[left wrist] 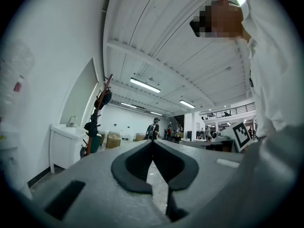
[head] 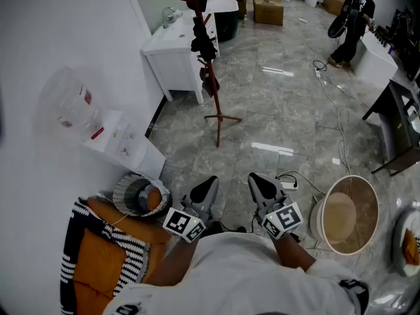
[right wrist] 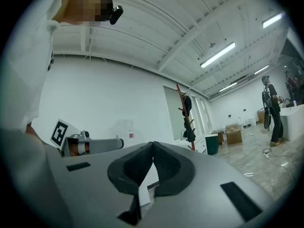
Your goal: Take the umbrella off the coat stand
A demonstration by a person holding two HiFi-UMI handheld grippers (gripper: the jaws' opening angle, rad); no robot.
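Head view: left gripper [head: 207, 188] and right gripper [head: 261, 184], both closed and empty, are well apart from the coat stand [head: 217, 113] on the floor beside a white cabinet [head: 172, 61]. The umbrella [head: 203, 43], likely the dark mid-pole bundle, hangs there. Risk: pulling it while hooked could topple the stand.

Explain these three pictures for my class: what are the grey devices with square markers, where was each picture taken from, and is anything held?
A person holds two hand tools: the left claw and right claw. The head view looks down from the person's head; the other two come from cameras riding on each claw. Both claws are shut and empty. On the tiled floor ahead stands a red coat stand with dark things hanging on it, beside a white sink cabinet; a round basket sits at right.
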